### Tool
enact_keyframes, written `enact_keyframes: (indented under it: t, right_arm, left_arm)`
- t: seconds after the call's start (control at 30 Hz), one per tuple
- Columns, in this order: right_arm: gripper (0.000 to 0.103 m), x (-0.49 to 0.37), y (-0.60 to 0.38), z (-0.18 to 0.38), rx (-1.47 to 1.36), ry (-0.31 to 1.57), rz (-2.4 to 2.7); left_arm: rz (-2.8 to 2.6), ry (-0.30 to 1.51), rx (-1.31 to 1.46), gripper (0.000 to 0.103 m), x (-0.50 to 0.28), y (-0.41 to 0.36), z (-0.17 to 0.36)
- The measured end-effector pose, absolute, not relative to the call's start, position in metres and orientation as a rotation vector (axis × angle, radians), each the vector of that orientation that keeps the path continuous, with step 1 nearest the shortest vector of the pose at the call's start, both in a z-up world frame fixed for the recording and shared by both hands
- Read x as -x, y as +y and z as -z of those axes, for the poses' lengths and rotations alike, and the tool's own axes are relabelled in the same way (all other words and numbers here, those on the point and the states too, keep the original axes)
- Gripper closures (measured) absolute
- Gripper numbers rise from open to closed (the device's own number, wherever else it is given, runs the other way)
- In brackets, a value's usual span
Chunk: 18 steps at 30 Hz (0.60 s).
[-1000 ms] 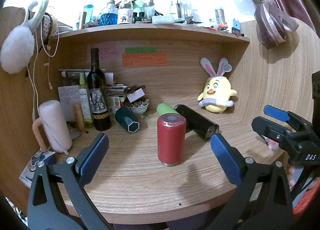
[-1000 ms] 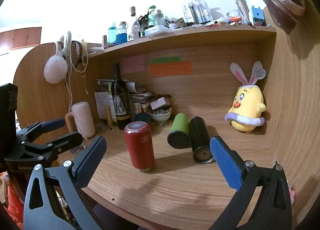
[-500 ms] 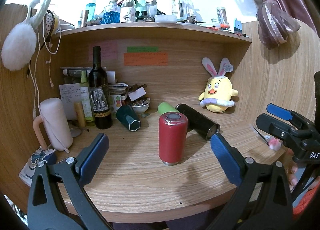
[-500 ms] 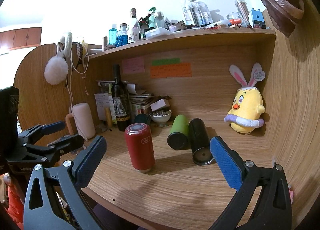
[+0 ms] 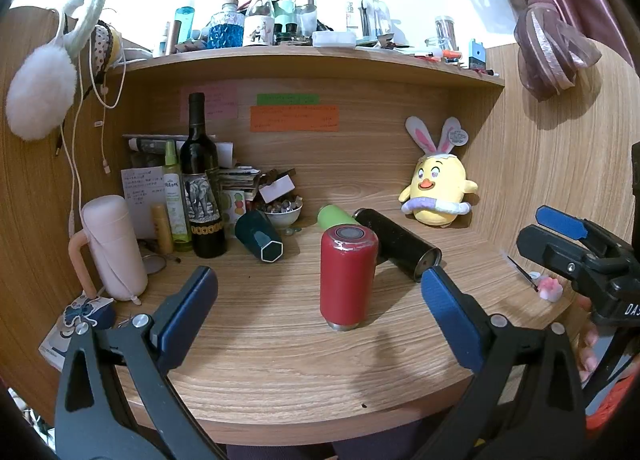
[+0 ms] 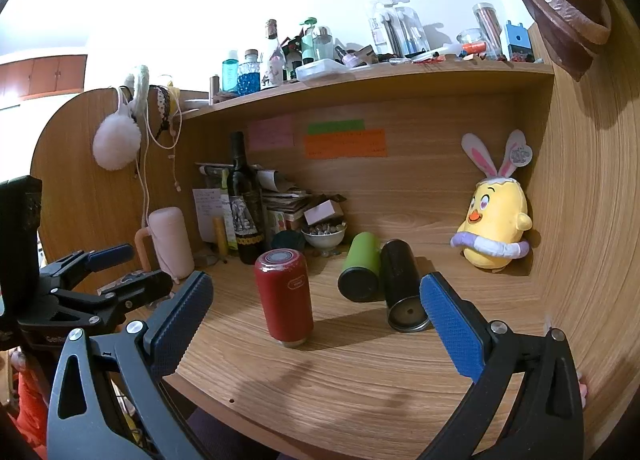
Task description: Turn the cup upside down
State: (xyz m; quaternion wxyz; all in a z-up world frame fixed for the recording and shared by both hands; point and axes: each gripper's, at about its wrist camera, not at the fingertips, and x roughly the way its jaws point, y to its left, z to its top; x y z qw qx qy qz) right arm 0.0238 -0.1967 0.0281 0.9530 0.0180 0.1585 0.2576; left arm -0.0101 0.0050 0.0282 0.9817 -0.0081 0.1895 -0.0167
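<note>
On the wooden desk (image 5: 280, 372), at the middle of the left wrist view, the red cup (image 5: 347, 276) stands on end, its metal rim down on the wood and a grey disc on its top face. The left gripper (image 5: 320, 308) hangs before it with both blue pads spread wide and nothing between them, the cup apart from either pad. From the right wrist view the right gripper (image 6: 316, 320) is likewise spread wide and empty, the same cup (image 6: 285, 296) at about 11 o'clock of its gap. Behind the cup, toward 1 o'clock, a green cup (image 5: 335, 215) and a black cup (image 5: 396, 244) lie on their sides touching each other. At 10 o'clock a dark teal cup (image 5: 258, 236) lies tipped beside a wine bottle (image 5: 201, 183). A yellow plush chick (image 5: 438, 189) sits at 2 o'clock against the back wall.
</note>
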Motion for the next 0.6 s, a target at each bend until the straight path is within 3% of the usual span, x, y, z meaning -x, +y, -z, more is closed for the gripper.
enact_keyframes:
  t: [0.6]
  right_arm:
    - [0.000, -0.0221, -0.1953, -0.0286, -0.036, 0.320, -0.523]
  left_arm:
    - [0.034, 0.382, 0.017, 0.000, 0.0106, 0.0053, -0.0280]
